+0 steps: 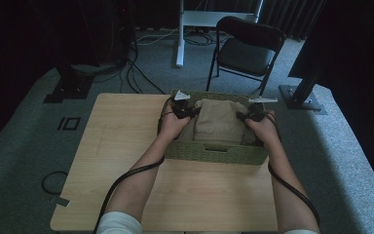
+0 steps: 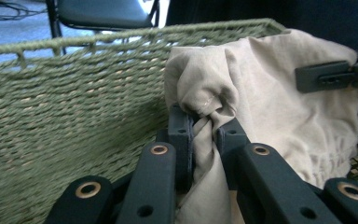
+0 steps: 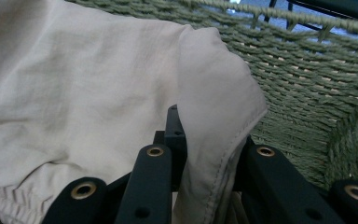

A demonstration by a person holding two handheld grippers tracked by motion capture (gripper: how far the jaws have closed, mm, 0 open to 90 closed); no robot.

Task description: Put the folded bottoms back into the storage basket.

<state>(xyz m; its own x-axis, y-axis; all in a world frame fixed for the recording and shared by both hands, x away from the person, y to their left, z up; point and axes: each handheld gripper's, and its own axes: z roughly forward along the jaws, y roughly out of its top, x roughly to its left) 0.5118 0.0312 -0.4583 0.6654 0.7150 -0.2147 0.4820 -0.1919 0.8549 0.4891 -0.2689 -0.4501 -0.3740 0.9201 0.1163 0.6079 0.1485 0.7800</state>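
Observation:
A folded beige cloth (image 1: pixel 220 122) sits inside a green woven basket (image 1: pixel 214 152) on the wooden table. My left gripper (image 1: pixel 189 112) is at the cloth's left side, inside the basket, shut on a bunched fold of the cloth (image 2: pixel 205 105). My right gripper (image 1: pixel 247 116) is at the cloth's right side, shut on a hemmed edge of the cloth (image 3: pixel 214 121). In the left gripper view the right gripper (image 2: pixel 328 74) shows across the cloth. The basket's woven wall (image 2: pixel 70 107) (image 3: pixel 307 74) stands close behind both grips.
The basket sits at the far middle of the light wooden table (image 1: pixel 121 146). A black folding chair (image 1: pixel 248 48) stands beyond the table, and a white desk leg (image 1: pixel 180 34) further back. Cables trail from both grippers over the tabletop.

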